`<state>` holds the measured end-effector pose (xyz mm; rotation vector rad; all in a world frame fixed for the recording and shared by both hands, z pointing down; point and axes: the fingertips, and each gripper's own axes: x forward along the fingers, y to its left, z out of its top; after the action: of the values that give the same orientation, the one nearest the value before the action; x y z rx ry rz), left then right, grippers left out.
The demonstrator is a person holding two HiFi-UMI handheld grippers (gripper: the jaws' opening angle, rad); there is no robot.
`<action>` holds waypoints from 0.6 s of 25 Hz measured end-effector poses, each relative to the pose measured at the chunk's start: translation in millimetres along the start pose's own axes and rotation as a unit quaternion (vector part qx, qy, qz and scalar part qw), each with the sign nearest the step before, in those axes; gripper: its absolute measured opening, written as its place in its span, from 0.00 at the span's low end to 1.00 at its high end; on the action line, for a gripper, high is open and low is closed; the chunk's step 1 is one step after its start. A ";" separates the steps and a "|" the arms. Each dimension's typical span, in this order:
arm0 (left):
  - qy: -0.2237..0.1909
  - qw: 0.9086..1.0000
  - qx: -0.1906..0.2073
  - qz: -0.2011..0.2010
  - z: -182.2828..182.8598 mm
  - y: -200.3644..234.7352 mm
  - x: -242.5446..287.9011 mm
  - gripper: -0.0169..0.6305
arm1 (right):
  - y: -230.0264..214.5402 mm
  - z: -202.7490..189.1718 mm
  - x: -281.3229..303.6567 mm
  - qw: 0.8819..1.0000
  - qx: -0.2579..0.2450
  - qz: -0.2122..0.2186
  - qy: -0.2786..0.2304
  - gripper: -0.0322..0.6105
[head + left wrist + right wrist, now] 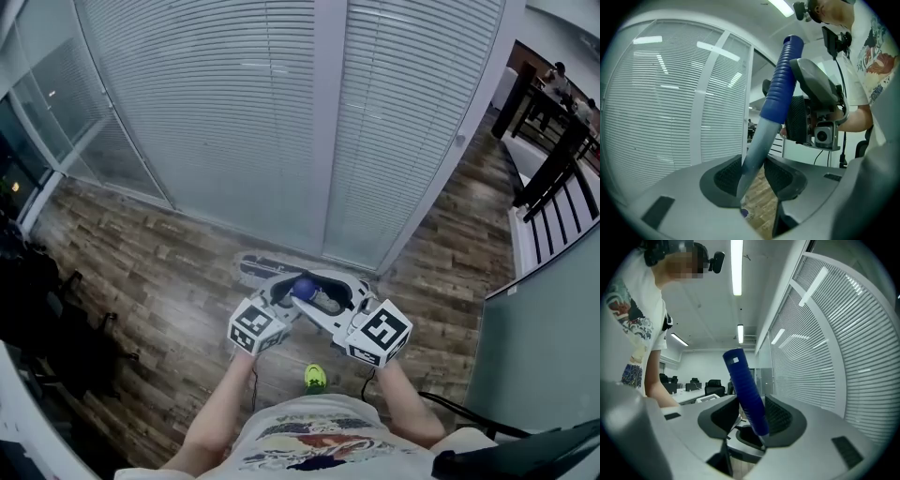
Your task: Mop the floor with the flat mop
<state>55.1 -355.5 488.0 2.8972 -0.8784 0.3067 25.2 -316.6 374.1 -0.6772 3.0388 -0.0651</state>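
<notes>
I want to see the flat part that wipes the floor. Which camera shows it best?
The head view: the mop head lies on the floor by the blinds. The left gripper view shows mainly the pole and blue grip; the right gripper view shows only the grip.

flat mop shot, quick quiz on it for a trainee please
1. True or false: the mop head lies on carpet.
2. What stands between the right claw's pads? A the mop's blue ribbed grip; B a cloth; C nothing.
3. Which part of the mop is the left claw clamped on?
Key: 1 false, it lies on the wood-look floor. 2 A. 3 the pale pole below the blue grip.
</notes>
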 end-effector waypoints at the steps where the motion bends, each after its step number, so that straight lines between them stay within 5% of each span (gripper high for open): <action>1: 0.006 1.000 0.003 -0.004 -5.1 -8.2 -9.7 0.22 | 14.6 -4.7 -1.3 1.000 0.003 0.001 0.003 0.30; 15: 0.082 0.995 0.059 -0.022 -109.3 -146.0 -114.8 0.23 | 209.5 -98.1 -55.5 0.997 0.013 0.029 0.065 0.33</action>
<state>25.4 -156.1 564.0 2.9398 -0.7959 0.6036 -16.8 -100.1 463.3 -0.6055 3.1733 -0.1517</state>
